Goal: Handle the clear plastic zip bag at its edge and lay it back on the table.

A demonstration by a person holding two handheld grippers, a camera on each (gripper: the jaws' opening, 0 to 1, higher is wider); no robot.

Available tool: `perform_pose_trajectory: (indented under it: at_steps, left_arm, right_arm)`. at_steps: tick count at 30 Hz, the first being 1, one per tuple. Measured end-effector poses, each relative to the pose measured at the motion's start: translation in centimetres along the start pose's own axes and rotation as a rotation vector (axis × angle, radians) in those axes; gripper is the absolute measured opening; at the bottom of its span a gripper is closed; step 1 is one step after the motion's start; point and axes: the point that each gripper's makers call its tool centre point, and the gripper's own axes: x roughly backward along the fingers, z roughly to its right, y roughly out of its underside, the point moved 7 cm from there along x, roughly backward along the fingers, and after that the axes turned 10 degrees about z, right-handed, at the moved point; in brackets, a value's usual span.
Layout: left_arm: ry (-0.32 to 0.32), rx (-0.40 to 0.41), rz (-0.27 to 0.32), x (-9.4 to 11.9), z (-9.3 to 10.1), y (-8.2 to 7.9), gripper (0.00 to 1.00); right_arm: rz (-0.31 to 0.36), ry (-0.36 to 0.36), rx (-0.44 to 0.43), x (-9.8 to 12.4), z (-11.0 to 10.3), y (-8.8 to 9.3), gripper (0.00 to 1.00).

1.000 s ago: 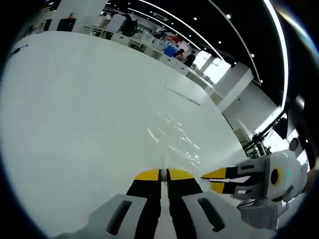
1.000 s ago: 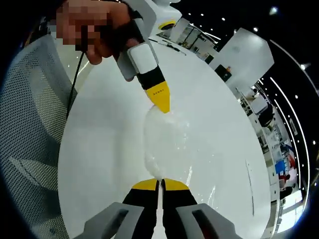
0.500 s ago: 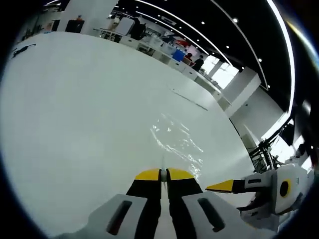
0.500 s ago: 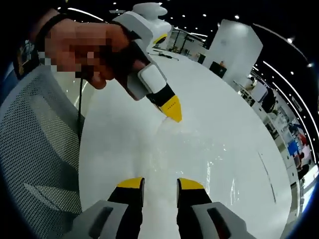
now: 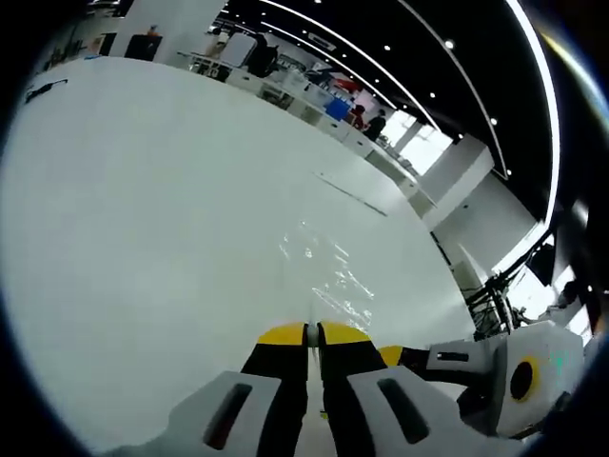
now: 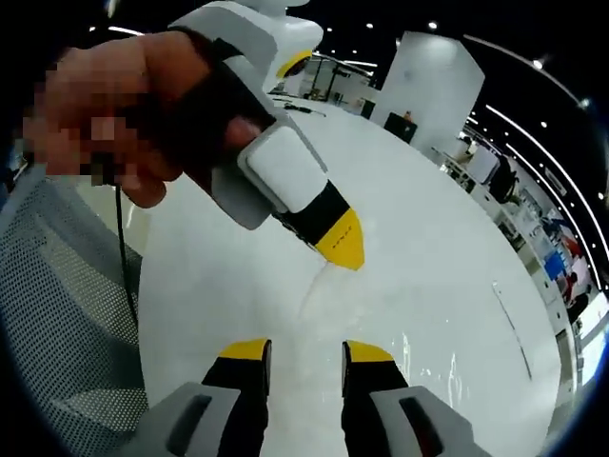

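1. Left gripper view: the left gripper (image 5: 313, 332) is pointing along the white surface (image 5: 143, 209), and its two yellow-tipped fingers (image 5: 283, 335) are pressing together with only a hairline seam between them.
2. The clear bag (image 5: 324, 276) is lying flat on the surface just ahead of those fingers, showing as crinkled, glinting plastic; its near edge is running into the seam between the tips, so the left gripper is pinching the bag at its edge.
3. The right gripper (image 5: 476, 367) is coming in from the lower right of this view, its yellow tip sitting just beside the left fingers and close to the near edge of the bag.
4. In the right gripper view, the right gripper (image 6: 304, 350) is standing with its fingers (image 6: 245, 350) apart, a clear gap showing between the two yellow tips, and nothing is sitting between them.
5. The bag (image 6: 381, 324) is spreading over the surface (image 6: 438, 238) beyond that gap, faint and glossy against the white.
6. The left gripper (image 6: 343, 243), held in a person's hand (image 6: 124, 114), is reaching down from the upper left of this view with its yellow tip meeting the bag's edge, from which a thin crease is running toward the right fingers.
7. A grey mesh chair (image 6: 67, 314) is standing just beside the surface at the left.
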Motion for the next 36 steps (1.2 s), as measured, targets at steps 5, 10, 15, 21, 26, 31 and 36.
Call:
perform_pose_trajectory:
  at_steps: [5, 10, 15, 21, 26, 31, 36]
  left_arm:
    - [0.000, 0.007, 0.010, 0.7, -0.1, 0.4, 0.01]
    - [-0.010, 0.004, -0.004, 1.1, -0.5, 1.2, 0.01]
    - [-0.010, -0.013, -0.016, 1.3, -0.5, 1.6, 0.01]
    - [0.013, -0.199, -0.114, 2.4, -0.6, 2.1, 0.05]
    - [0.016, -0.487, -0.128, 3.2, -0.8, 1.7, 0.14]
    - [0.015, -0.730, -0.139, 3.3, -1.2, 1.7, 0.25]
    - [0.014, -0.964, -0.202, 3.1, -1.4, 2.6, 0.27]
  right_arm:
    - [-0.012, 0.015, 0.001, 0.2, 0.1, 0.0, 0.11]
    - [-0.018, 0.011, 0.019, 0.3, -0.1, 0.3, 0.00]
    - [-0.032, -0.001, 0.050, 0.4, -0.3, 0.5, 0.00]
    - [-0.055, -0.006, 0.076, 0.4, -0.2, 0.9, 0.00]
    - [-0.087, -0.019, 0.131, 0.1, -0.1, 1.1, 0.00]
    - [-0.115, -0.028, 0.180, 0.2, 0.1, 1.5, 0.00]
    - [-0.156, -0.066, 0.295, 0.4, -0.3, 2.0, 0.00]
